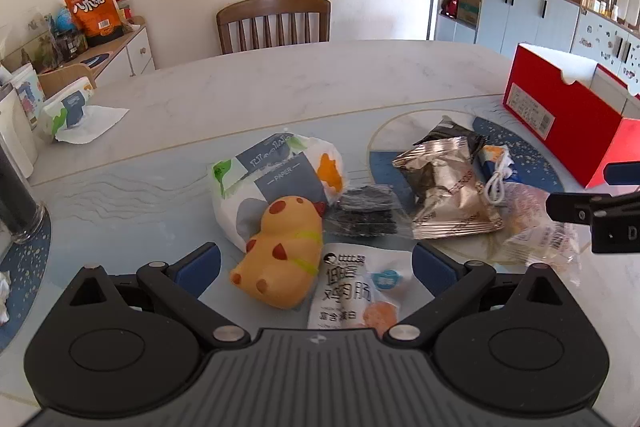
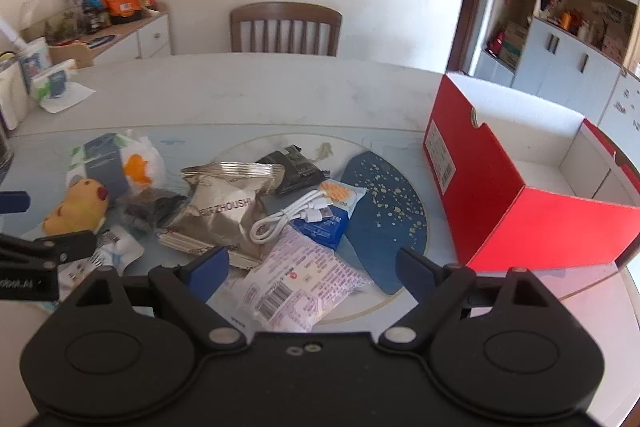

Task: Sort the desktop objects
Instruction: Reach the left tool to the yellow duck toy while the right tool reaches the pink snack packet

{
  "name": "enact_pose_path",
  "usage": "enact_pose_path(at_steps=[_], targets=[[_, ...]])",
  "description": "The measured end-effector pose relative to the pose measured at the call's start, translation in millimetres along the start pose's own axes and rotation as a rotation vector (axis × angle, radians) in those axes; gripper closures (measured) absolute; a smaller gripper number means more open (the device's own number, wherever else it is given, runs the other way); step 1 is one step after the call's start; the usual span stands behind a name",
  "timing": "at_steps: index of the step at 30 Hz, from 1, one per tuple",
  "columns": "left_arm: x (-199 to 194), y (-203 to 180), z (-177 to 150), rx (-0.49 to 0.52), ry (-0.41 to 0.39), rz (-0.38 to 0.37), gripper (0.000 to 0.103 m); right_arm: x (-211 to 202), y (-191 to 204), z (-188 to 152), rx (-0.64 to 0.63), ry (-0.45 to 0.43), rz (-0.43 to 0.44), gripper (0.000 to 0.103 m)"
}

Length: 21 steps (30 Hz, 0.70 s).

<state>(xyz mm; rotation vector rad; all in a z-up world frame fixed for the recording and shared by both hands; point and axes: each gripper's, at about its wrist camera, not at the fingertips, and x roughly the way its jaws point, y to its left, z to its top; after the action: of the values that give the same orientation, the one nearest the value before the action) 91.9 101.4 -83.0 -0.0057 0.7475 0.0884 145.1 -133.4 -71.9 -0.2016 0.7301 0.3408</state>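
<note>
1. Left claw (image 1: 316,267) is nearest in the left wrist view, spread wide with nothing gripped, hovering over the pile with the yellow toy (image 1: 282,255) and a white snack packet (image 1: 352,291) between its blue fingertips (image 1: 198,267).
2. Right claw (image 2: 312,269) is also spread wide and empty, above a pink-printed clear packet (image 2: 304,283) that lies at the near edge of the pile.
3. Landmark: gold foil bag (image 2: 228,203), mid-pile on the table (image 2: 280,95).
4. White USB cable (image 2: 288,217) is coiled just right of the gold foil bag, lying on a blue packet (image 2: 324,227).
5. Black packet (image 2: 294,167) sits behind the gold foil bag, touching it.
6. Dark crinkled wrapper (image 2: 152,209) lies just left of the gold foil bag, and the yellow toy is further left.
7. Tissue pack (image 1: 276,179), white with blue and orange print, lies behind the yellow toy, left of the gold foil bag.
8. Red box (image 2: 520,203) stands open-topped well to the right of the gold foil bag; its visible inside looks white and bare.
9. Blue speckled mat (image 2: 384,211) lies between the gold foil bag and the red box, partly under the blue packet.
10. Wooden chair (image 2: 286,27) is far behind the gold foil bag, at the table's far edge.
11. Second tissue pack (image 1: 68,107) sits far left of the gold foil bag, well apart from the pile.
</note>
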Motion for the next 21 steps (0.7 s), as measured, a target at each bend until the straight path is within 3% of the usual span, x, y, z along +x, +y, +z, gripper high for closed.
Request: enact_pose_path(at_steps=[10,18,21], targets=[[16,12,5,-0.003,0.017,-0.022,0.004,35,-2,4,0.162,0.167,-0.034,0.019],[29,20,6,-0.017,0.051,-0.044,0.016,51,2,6,0.197,0.256,-0.044,0.02],[33,23,5,-0.022,0.071,-0.05,0.026,55,3,5,0.207,0.285,-0.04,0.025]])
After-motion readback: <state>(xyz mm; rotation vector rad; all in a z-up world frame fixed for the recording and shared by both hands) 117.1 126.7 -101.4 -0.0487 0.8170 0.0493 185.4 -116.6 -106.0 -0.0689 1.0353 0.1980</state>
